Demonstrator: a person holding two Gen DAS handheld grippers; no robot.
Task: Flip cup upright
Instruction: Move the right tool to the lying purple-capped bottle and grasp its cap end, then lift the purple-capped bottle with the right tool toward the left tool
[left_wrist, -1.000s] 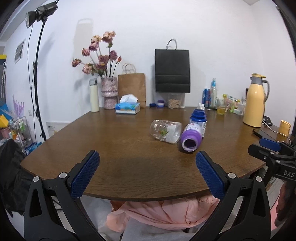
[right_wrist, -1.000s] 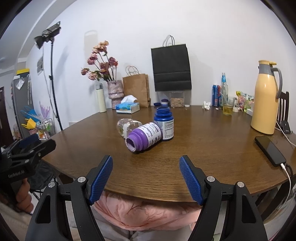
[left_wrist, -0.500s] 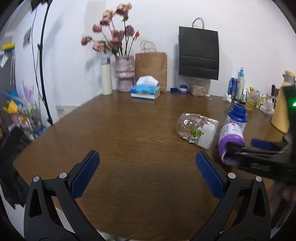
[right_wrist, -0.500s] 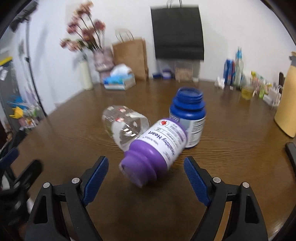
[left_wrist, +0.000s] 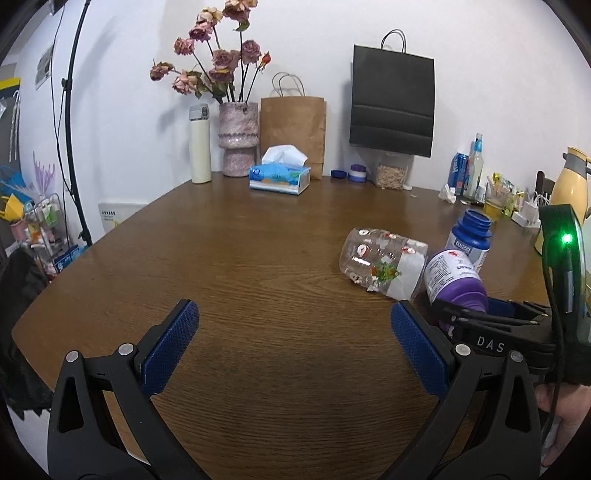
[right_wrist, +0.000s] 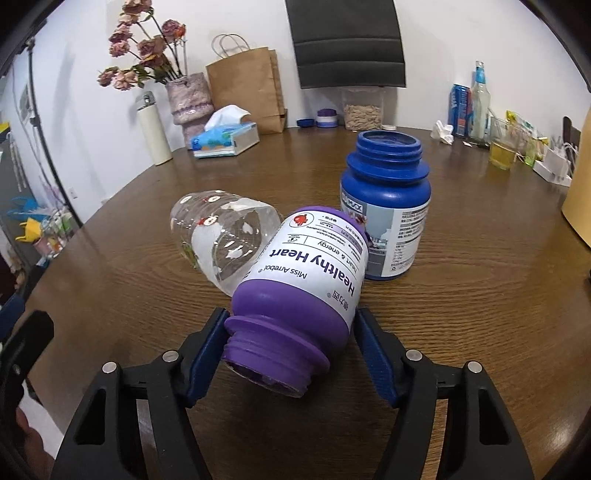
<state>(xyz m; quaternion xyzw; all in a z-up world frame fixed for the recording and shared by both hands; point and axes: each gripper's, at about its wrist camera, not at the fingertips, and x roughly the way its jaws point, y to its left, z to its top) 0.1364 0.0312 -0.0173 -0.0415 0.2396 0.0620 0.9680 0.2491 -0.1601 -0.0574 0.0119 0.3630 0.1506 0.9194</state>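
A purple jar (right_wrist: 306, 280) with a white label lies on its side on the brown table (right_wrist: 480, 332), its open mouth towards me. My right gripper (right_wrist: 290, 332) is shut on the jar near its neck, a blue pad against each side. In the left wrist view the same purple jar (left_wrist: 456, 280) shows at the right with the right gripper (left_wrist: 491, 325) on it. A clear printed jar (right_wrist: 221, 240) lies on its side touching the purple one. A blue jar (right_wrist: 386, 206) stands upright just behind. My left gripper (left_wrist: 293, 332) is open over bare wood.
At the back of the table stand a tissue box (left_wrist: 279, 179), a vase of dried flowers (left_wrist: 236, 147), a white flask (left_wrist: 200, 144) and two paper bags (left_wrist: 293, 133). Bottles and a yellow jug (left_wrist: 570, 184) crowd the far right. The near table edge curves at the left.
My right gripper moved forward and closed its fingers onto the purple jar. The left gripper moved forward over the table and stayed open.
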